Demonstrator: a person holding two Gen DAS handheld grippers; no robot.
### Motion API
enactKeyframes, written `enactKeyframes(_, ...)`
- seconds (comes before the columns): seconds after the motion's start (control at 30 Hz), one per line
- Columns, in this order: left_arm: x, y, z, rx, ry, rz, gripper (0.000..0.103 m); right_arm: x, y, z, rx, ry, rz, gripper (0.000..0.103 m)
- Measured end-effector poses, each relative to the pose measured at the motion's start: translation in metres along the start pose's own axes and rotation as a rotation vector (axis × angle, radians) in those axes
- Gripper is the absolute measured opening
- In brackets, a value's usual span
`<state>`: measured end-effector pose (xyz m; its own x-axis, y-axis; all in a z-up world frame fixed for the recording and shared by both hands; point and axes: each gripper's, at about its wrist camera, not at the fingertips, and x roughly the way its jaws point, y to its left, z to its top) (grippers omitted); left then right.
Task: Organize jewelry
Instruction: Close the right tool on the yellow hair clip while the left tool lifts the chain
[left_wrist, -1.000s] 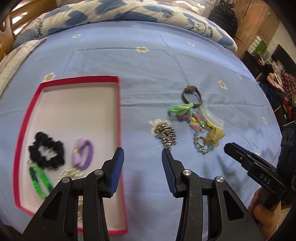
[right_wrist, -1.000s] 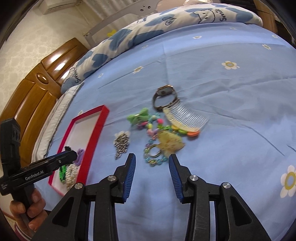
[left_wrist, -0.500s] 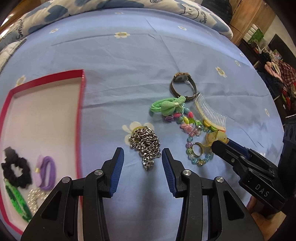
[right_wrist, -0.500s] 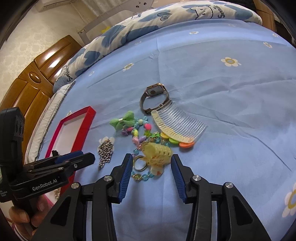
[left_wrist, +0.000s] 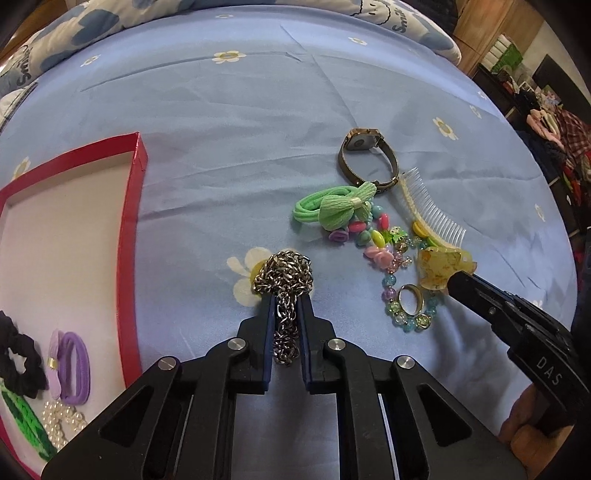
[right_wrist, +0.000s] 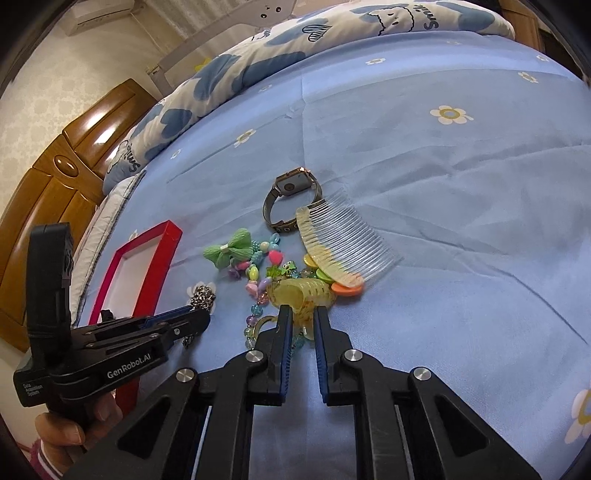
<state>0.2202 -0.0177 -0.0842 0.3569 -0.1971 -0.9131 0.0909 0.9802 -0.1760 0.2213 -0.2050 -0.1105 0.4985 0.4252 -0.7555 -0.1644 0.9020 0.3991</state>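
My left gripper (left_wrist: 285, 301) is shut on a silver chain bracelet (left_wrist: 286, 273) lying on the blue bedsheet; it also shows in the right wrist view (right_wrist: 201, 295). My right gripper (right_wrist: 302, 315) is shut on a yellow hair claw clip (right_wrist: 301, 295), which also shows in the left wrist view (left_wrist: 439, 267). Beside them lie a green bow hair tie (left_wrist: 332, 206), a colourful bead bracelet (left_wrist: 373, 236), a ring (left_wrist: 410, 299), a clear hair comb (right_wrist: 343, 243) and a brown wristwatch (left_wrist: 365, 155). The red-rimmed tray (left_wrist: 129, 229) sits at the left.
The tray holds a black scrunchie (left_wrist: 16, 354), a purple hair tie (left_wrist: 74, 365), pearls (left_wrist: 61, 415) and a green band (left_wrist: 22, 417). A folded quilt (right_wrist: 295, 48) lies at the far end of the bed. A wooden headboard (right_wrist: 62, 166) stands at the left.
Both grippers moved forward and closed: the left onto the silver chain bracelet, the right onto the yellow claw clip. One second ago both were open and further back.
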Motion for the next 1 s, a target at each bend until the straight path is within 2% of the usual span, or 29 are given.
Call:
enactKeyframes(0.07, -0.005, 0.002, -0.003, -0.005, -0.010, -0.009, 0.010, -0.003, 0.000, 0.000, 0.004, -0.009, 0.001, 0.010)
enactKeyframes(0.13, -0.013, 0.004, -0.007, -0.006, -0.030, -0.018, 0.010, -0.008, 0.002, 0.001, 0.000, -0.018, 0.001, 0.003)
enactKeyframes(0.67, -0.084, 0.017, -0.026, -0.054, -0.144, -0.087, 0.010, -0.035, 0.027, -0.001, -0.044, -0.054, 0.053, 0.001)
enactKeyframes(1.0, -0.119, 0.041, -0.035, -0.104, -0.210, -0.082, 0.010, -0.042, 0.058, -0.002, -0.088, -0.060, 0.110, 0.001)
